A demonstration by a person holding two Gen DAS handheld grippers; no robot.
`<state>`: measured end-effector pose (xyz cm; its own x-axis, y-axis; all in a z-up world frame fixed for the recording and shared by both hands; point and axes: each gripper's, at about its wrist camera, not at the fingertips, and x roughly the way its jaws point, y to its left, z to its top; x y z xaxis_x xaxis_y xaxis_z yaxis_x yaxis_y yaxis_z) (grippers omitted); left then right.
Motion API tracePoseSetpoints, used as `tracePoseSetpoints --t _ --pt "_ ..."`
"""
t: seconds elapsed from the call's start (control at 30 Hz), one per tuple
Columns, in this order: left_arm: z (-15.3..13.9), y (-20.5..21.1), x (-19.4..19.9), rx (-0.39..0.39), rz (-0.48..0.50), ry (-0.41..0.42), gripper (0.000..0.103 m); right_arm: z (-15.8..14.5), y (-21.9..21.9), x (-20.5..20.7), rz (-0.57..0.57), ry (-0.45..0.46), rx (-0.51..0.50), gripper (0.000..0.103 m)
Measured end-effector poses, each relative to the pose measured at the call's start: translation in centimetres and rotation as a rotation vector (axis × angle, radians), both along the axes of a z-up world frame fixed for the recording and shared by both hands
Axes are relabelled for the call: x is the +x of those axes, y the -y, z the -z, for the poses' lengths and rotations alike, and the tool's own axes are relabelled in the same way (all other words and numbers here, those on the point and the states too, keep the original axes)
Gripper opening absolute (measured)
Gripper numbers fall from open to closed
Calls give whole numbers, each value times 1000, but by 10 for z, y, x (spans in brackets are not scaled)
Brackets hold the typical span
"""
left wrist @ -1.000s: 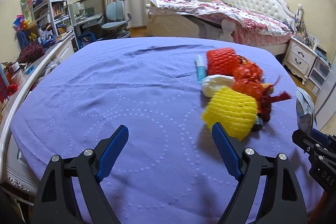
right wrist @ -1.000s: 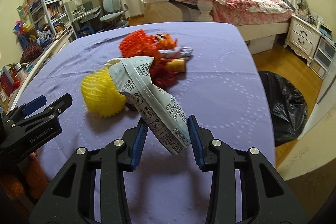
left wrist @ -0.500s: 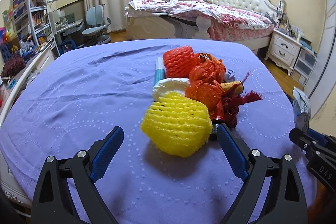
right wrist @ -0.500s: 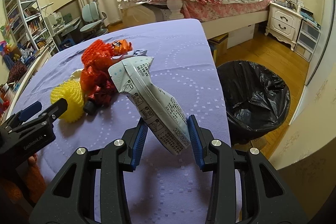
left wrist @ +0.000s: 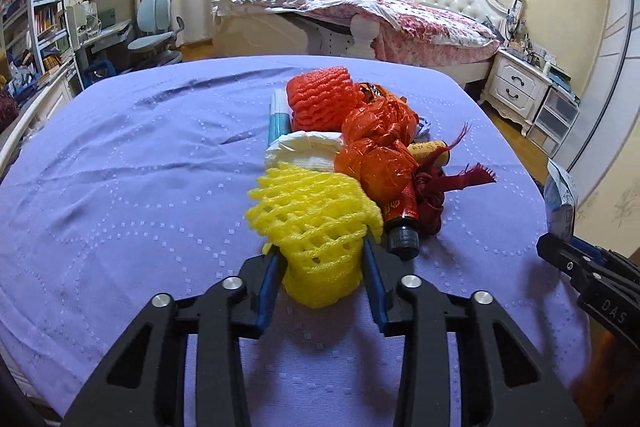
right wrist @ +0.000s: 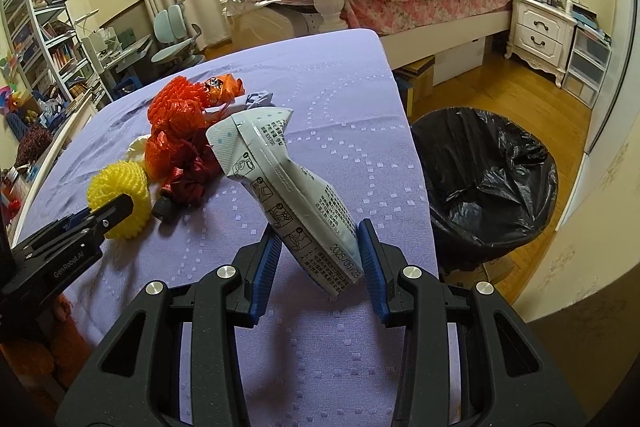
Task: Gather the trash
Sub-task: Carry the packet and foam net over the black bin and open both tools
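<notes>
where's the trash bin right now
In the right wrist view, the black-lined trash bin stands on the wood floor off the purple table's right edge, right of the held packet.

The left gripper (left wrist: 322, 257) reaches level and forward, its blue-padded fingers (left wrist: 269, 281) pinched on the yellow foam net (left wrist: 316, 223) between them. The right gripper (right wrist: 318, 259) has its fingers (right wrist: 370, 263) clamped on the printed pouch (right wrist: 280, 183), which tilts up beyond the fingertips.

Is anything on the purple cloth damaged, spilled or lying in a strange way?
Nothing is spilled. The trash lies in one heap: a red bottle on its side, a crumpled white tissue and orange bags. The left tool squeezes the yellow net out of shape, and the pouch in the right tool is creased.
</notes>
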<state>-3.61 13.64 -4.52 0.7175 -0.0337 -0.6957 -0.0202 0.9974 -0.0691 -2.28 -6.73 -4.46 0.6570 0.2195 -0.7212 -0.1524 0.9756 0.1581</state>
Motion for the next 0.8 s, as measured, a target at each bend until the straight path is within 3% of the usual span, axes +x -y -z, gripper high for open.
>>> tracePoseSetpoints --t 0.33,0.6,0.8 --pt "-34 2 -15 4 -15 76 35 -10 13 0 32 34 16 38" --pt "-61 46 2 3 89 141 35 -25 54 7 131 68 19 38" --pt "-61 93 32 -2 180 143 35 -26 90 22 216 75 11 38"
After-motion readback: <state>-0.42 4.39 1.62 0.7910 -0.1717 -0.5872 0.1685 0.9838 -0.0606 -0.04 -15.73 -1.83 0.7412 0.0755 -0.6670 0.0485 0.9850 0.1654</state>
